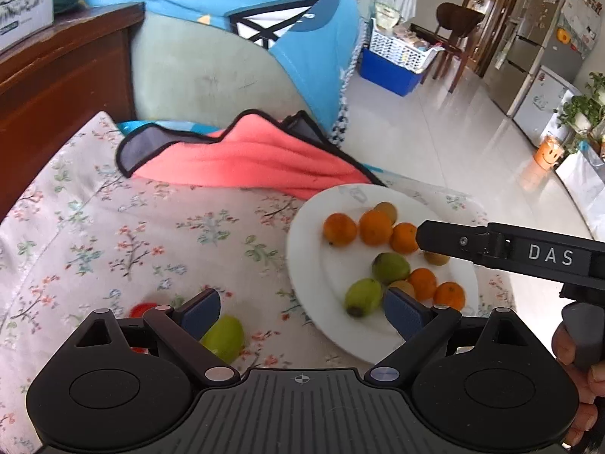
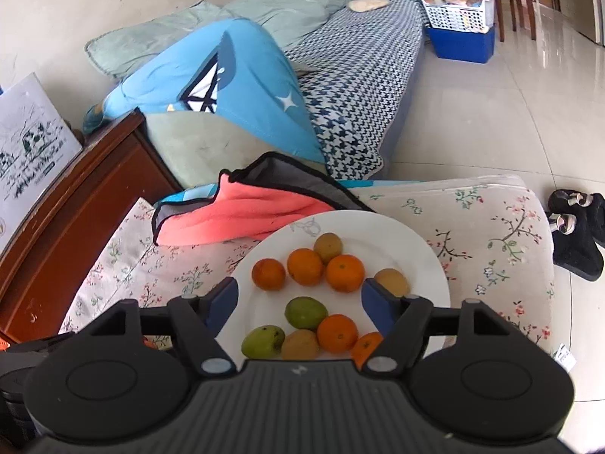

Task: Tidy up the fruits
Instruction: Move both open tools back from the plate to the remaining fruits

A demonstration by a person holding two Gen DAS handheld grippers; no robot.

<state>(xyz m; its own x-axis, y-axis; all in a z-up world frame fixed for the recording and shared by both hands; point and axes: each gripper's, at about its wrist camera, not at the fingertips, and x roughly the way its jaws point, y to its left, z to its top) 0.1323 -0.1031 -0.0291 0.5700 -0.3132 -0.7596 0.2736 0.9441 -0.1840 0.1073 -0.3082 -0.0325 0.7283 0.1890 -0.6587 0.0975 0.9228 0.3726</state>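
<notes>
the left gripper (image 1: 302, 312) is standing with its jaws spread wide, blue ribbed pads (image 1: 200, 312) facing each other and pressing on nothing. between them is lying only the floral cloth (image 1: 113, 234) and the near rim of the white plate (image 1: 302, 257); the right-hand pad is hanging over the plate's edge, just beside a green mango (image 1: 362, 297) and apart from it. a loose green mango (image 1: 224, 337) is sitting on the cloth off the plate, partly hidden behind the left-hand pad; whether the pad is touching it cannot be told.

the right gripper (image 2: 298, 304) is also gaping open, holding nothing, its blue pads (image 2: 223, 300) flanking the fruit on the plate (image 2: 397, 234) from above. in the left wrist view its black finger is reaching in over the plate from the right.

the plate is round, smooth and glossy, resting on the soft flower-printed cloth. on it are lying round, dimpled oranges (image 2: 345, 272), dull brownish oval fruits (image 2: 328, 246) and smooth green mangoes (image 2: 305, 312), gathered in two loose clusters. a coral fleece blanket (image 2: 242, 215) with dark binding is lying crumpled just behind the plate. a small red object (image 1: 143, 308) is showing on the cloth near the left gripper, too hidden to identify.
</notes>
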